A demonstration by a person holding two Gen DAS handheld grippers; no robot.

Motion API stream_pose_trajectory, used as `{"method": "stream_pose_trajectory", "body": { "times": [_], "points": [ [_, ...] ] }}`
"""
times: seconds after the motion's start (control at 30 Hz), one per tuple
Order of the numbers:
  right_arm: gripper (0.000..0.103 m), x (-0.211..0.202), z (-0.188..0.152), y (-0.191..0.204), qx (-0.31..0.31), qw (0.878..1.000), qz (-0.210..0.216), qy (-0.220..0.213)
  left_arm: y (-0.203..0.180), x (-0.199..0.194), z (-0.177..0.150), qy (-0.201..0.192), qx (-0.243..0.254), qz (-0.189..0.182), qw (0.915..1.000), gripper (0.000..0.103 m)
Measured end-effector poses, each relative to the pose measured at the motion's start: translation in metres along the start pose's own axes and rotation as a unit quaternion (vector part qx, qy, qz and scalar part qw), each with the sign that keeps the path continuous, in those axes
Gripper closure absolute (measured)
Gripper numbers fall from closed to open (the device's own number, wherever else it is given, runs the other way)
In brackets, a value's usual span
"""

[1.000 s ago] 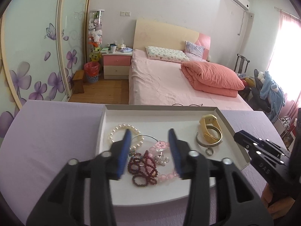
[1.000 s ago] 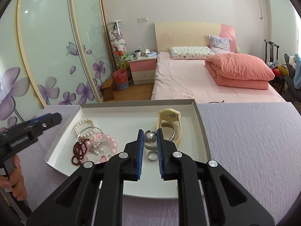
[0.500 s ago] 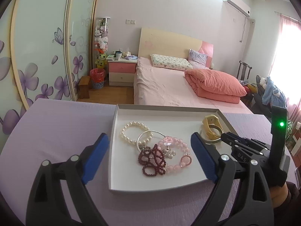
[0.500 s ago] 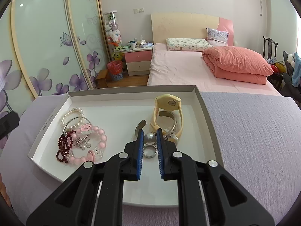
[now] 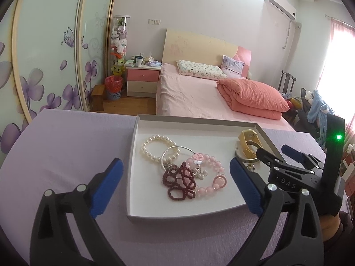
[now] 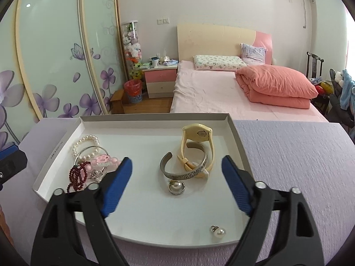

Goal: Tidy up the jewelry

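ahead, both grippers gape wide, empty: left (image 5: 175, 177) over beads (image 5: 178, 182), right (image 6: 176, 174) around cuff (image 6: 185, 166), opening leftward.

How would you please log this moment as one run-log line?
left tongs: open | right tongs: open | jewelry: in tray

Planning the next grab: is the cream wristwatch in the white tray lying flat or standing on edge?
Standing on edge: the cream wristwatch has its face raised, its strap looping down to the white tray floor.
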State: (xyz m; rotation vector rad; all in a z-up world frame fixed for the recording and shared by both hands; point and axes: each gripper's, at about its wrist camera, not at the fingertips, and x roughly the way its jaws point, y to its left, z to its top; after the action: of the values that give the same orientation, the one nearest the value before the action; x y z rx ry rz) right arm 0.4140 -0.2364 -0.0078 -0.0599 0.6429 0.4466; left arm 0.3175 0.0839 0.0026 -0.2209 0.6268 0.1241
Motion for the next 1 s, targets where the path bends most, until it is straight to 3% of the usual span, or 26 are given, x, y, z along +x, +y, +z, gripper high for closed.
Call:
{"method": "stream_pose_trajectory", "body": {
  "times": [0.17,0.4,0.73,1.0],
  "points": [
    [0.001,0.000,-0.001,0.003,-0.008,1.000,-0.006,-0.005,-0.001,0.003,0.000,0.004,0.003,-0.002,1.0000,0.002],
    [0.001,-0.002,-0.008,0.005,-0.009,1.000,-0.016,0.008,0.003,0.007,-0.008,0.022,-0.005,-0.005,0.9997,0.002],
    [0.001,-0.034,-0.014,0.005,-0.002,1.000,-0.015,-0.010,0.005,-0.022,-0.021,-0.022,-0.002,0.019,0.9996,0.002],
    [0.001,-0.059,-0.028,0.010,0.007,1.000,-0.001,-0.012,0.012,-0.041,-0.039,-0.022,-0.014,0.007,0.9996,0.002]
  ]
}}
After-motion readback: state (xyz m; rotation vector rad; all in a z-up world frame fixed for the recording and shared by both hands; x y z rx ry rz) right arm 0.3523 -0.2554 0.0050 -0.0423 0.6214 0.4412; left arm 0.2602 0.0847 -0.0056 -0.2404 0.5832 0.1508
